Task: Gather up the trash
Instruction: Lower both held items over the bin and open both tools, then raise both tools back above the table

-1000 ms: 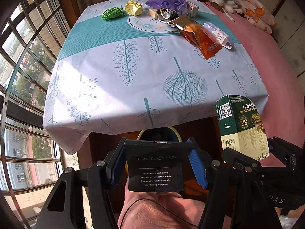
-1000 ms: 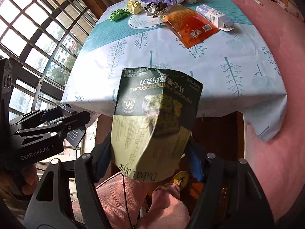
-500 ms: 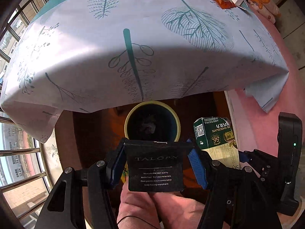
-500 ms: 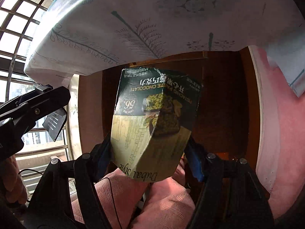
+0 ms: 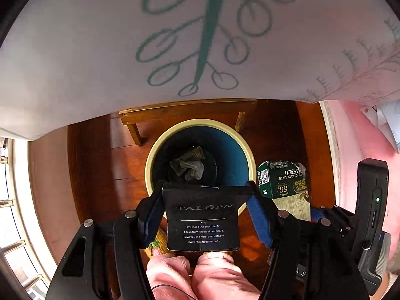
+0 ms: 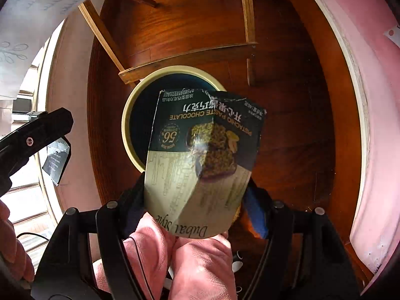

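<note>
Gripping a black sock-packaging card [image 5: 203, 221], the left gripper [image 5: 203, 215] is pointing down over the blue, cream-rimmed trash bin [image 5: 240, 150], where crumpled, probably paper, trash [image 5: 188, 167] is lying at the bottom. Beside it, the right gripper [image 6: 197, 200] is clamping a torn pistachio chocolate box [image 6: 202, 160] above the bin's rim, under the tablecloth [image 5: 100, 50] edge.
</note>
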Action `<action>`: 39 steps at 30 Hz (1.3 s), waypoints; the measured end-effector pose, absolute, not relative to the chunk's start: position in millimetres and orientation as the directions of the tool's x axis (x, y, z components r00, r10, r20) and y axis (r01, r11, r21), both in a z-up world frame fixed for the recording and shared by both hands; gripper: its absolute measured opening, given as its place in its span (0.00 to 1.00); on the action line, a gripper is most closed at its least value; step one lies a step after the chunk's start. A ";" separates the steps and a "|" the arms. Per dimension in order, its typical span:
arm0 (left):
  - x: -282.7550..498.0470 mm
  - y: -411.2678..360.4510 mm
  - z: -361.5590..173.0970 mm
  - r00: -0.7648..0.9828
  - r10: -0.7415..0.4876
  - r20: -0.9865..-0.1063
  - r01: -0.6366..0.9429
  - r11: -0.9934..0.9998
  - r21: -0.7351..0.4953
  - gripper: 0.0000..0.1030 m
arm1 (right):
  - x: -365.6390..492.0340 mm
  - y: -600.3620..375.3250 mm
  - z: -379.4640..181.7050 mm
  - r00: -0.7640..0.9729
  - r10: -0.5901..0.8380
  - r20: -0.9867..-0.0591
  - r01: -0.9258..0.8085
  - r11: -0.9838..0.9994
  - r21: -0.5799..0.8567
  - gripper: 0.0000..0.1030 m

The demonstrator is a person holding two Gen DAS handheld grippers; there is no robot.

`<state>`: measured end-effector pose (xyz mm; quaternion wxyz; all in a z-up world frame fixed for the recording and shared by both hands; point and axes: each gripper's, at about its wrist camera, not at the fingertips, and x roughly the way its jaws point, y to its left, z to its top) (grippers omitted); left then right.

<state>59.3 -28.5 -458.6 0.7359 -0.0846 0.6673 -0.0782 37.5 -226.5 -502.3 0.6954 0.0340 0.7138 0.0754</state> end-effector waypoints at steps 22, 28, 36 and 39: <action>22.7 40.9 -483.6 0.085 -0.107 -0.991 -0.112 0.987 -0.116 0.91 | 67.7 -191.2 -535.8 -0.030 0.176 -0.984 -0.033 0.984 0.177 0.75; 16.6 53.6 -470.0 0.090 -0.093 -0.992 -0.145 0.984 -0.105 0.91 | 79.6 -181.6 -520.8 0.001 0.201 -0.980 -0.034 0.979 0.201 0.79; 16.2 57.6 -433.6 0.112 -0.090 -0.990 -0.155 0.982 -0.107 0.91 | 80.1 -174.5 -480.5 0.053 0.209 -0.977 -0.070 0.976 0.205 0.81; 16.0 58.3 -411.9 0.119 -0.088 -0.989 -0.156 0.982 -0.107 0.91 | 78.7 -174.2 -459.9 0.061 0.218 -0.974 -0.069 0.974 0.214 0.81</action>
